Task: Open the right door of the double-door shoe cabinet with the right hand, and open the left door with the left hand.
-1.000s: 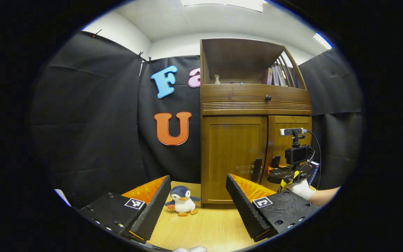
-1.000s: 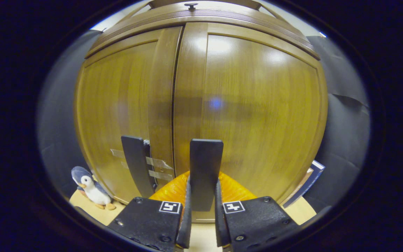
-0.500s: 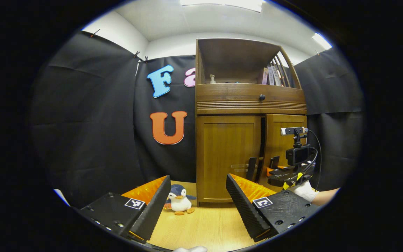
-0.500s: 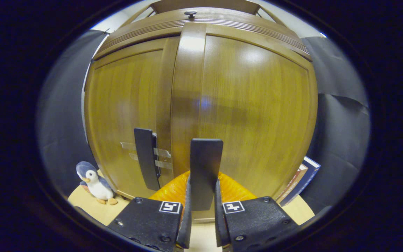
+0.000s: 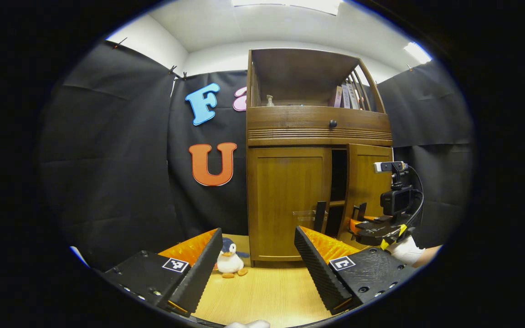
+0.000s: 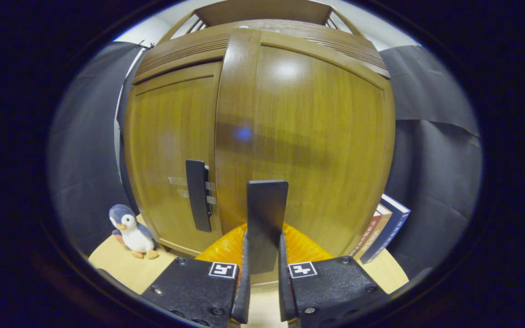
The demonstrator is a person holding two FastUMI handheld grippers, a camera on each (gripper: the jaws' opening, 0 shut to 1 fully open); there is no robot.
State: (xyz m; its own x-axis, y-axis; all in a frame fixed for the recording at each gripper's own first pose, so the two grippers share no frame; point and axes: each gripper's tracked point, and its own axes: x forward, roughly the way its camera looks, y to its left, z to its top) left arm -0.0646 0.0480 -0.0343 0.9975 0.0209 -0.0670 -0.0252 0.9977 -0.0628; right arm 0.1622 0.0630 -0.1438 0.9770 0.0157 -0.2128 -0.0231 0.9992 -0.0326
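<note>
Right gripper view: right gripper (image 6: 262, 255) clamps the right door's (image 6: 308, 146) handle (image 6: 266, 223), door ajar; left gripper (image 5: 258, 269) fingers wide.

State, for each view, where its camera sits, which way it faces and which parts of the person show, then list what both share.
Left gripper view: rides the left gripper, back from the shoe cabinet, facing it; shows the right gripper on the right door, plus a gloved hand.
Right gripper view: rides the right gripper, close against the right door; own fingers shut on the door handle.
Shared: cabinet, left door, penguin toy.
</note>
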